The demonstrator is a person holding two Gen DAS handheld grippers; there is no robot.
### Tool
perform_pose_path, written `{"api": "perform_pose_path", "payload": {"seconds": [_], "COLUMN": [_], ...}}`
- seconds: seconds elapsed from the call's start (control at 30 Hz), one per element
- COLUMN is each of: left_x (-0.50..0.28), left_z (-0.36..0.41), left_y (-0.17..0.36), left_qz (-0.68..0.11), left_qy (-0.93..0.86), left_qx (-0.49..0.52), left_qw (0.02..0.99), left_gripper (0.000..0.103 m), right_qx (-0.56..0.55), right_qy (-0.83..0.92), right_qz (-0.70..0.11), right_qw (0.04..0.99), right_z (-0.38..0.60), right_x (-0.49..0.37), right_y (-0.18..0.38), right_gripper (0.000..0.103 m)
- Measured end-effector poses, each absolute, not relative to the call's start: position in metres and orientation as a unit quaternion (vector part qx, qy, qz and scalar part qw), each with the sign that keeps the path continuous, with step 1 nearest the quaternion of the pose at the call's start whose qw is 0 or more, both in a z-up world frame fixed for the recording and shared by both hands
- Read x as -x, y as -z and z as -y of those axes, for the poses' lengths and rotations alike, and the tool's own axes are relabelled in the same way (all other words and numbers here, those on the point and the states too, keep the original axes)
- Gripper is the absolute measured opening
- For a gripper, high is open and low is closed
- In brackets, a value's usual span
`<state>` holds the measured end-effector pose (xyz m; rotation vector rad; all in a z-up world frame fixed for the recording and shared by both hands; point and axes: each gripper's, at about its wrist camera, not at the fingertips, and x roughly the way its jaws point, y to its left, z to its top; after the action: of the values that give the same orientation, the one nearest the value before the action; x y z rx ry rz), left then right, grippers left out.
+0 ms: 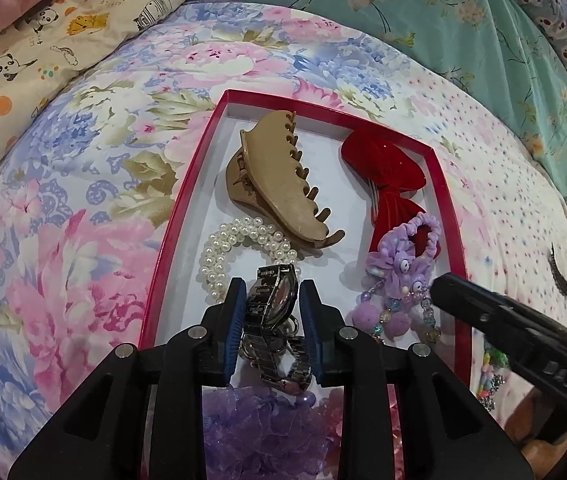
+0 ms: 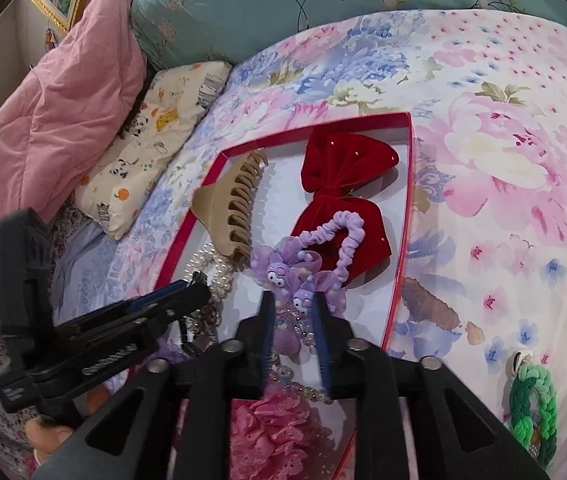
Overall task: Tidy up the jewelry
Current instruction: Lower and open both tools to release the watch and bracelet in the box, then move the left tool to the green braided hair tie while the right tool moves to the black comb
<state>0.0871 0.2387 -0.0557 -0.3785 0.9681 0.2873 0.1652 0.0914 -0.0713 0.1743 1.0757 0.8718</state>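
- L gripper jaws narrow, straddled watch at lower centre, inside red box; pads looked just off it.
- R gripper narrow around purple scrunchie charm, lower centre.
- Adv: open fully, lift straight up, avoid snagging pearls.

Both grippers: left gripper, right gripper black plastic frames, silver round pins, ribbed blue pads.

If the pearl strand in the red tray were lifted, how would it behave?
The pearl strand lies in loose coils, so it would probably hang floppy and swing. Its round glossy beads may slip or roll. One end sits under the beige claw clip, so it could snag.
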Motion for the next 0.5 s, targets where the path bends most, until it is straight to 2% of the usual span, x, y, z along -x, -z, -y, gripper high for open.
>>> {"api": "perform_pose_path", "payload": {"seconds": [0.3,0.5], "left_x": [-0.084,-0.077], "left_z": [-0.239,-0.236], "left_y": [0.056,0.05], "left_qz": [-0.464,-0.463], "left_qy": [-0.141,-0.14], "left_qx": [0.183,0.189], "left_qw": [0.855,0.855], "left_gripper": [0.026,0.037], "right_qx": [-0.109,-0.122], "right_qy": [-0.396,-0.388], "right_qz": [-0.48,-0.473], "right_qw": [0.775,0.782], "right_z": [-0.063,-0.037], "right_x": [-0.159,-0.155], "right_y": [0.052,0.041], "right_gripper": [0.035,0.043]}}
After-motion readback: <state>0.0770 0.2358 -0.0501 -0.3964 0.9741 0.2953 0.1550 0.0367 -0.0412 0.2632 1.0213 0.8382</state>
